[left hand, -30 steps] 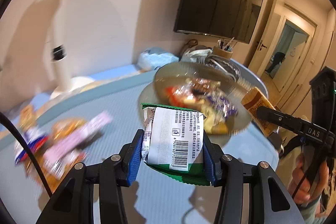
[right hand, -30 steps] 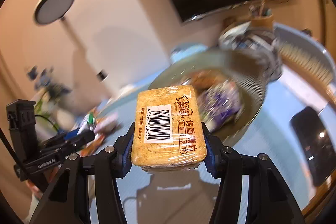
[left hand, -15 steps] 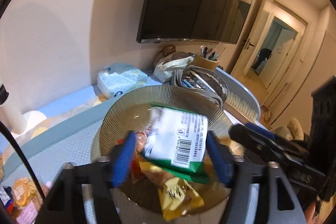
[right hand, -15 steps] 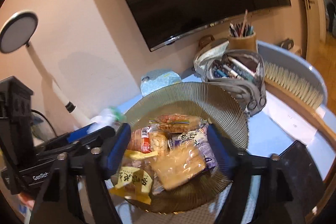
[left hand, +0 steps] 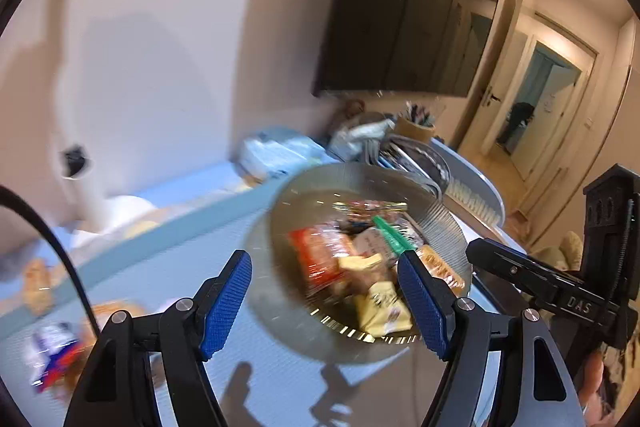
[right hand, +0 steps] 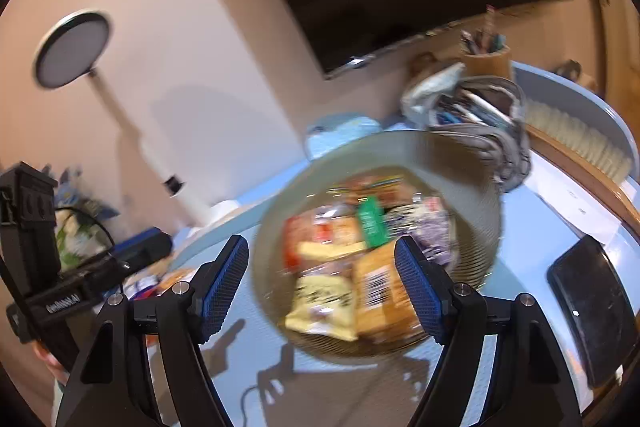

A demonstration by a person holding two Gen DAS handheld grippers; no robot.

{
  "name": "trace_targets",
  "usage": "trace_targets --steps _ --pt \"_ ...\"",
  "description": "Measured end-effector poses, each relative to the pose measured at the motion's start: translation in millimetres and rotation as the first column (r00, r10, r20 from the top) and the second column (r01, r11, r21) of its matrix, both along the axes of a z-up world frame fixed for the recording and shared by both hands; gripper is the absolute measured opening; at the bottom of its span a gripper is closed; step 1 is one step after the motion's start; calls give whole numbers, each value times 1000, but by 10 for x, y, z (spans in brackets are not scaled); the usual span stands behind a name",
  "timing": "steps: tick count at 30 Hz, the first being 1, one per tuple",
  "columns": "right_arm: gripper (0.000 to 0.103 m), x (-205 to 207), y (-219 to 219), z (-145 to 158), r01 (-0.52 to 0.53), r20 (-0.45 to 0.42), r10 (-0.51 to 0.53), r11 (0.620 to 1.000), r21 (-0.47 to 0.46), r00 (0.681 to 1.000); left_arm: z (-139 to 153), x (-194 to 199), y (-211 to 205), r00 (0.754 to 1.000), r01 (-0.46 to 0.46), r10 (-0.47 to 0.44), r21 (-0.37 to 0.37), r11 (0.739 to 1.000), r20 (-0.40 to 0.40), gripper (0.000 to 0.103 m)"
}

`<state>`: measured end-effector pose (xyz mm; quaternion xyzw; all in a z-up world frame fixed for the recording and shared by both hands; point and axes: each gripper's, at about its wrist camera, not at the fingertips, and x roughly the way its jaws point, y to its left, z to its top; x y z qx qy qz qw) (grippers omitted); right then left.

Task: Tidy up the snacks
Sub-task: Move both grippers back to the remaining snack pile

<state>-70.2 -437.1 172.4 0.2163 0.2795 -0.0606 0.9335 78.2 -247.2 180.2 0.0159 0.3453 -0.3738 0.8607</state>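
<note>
A ribbed glass bowl (left hand: 448, 223) holds several snack packets, among them the green-edged white packet (left hand: 390, 235) and the tan cracker packet (right hand: 380, 287). My left gripper (left hand: 328, 301) is open and empty, raised just in front of the bowl. My right gripper (right hand: 322, 289) is open and empty, also raised in front of the bowl (right hand: 468, 163). Each gripper shows at the edge of the other's view. More loose snack packets (left hand: 56, 351) lie on the blue table at the far left.
Behind the bowl stand a grey pencil case (right hand: 480, 115), a pen cup (right hand: 486, 57), a blue tissue pack (left hand: 280, 151) and a long brush (right hand: 576, 135). A dark phone (right hand: 588, 303) lies at the right. A white lamp post (left hand: 88, 187) stands at the back left.
Both grippers opened and dropped their packets into the bowl, the left the green-white one, the right the tan one. Both have since drawn back from the bowl.
</note>
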Motion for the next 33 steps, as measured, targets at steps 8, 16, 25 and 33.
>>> trace_targets --steps 8,16,25,33 --pt "76 40 952 153 -201 25 203 977 -72 979 663 -569 1342 966 -195 187 27 980 179 73" --pt "76 369 1874 -319 -366 -72 361 927 -82 930 758 -948 2484 890 -387 360 48 921 281 77" --pt "76 632 2237 -1146 -440 -190 414 888 -129 890 -314 -464 2906 900 -436 434 46 899 43 79" --pt "82 672 2108 -1212 -442 -202 423 895 -60 883 -898 64 2754 898 -414 402 -34 909 -178 85"
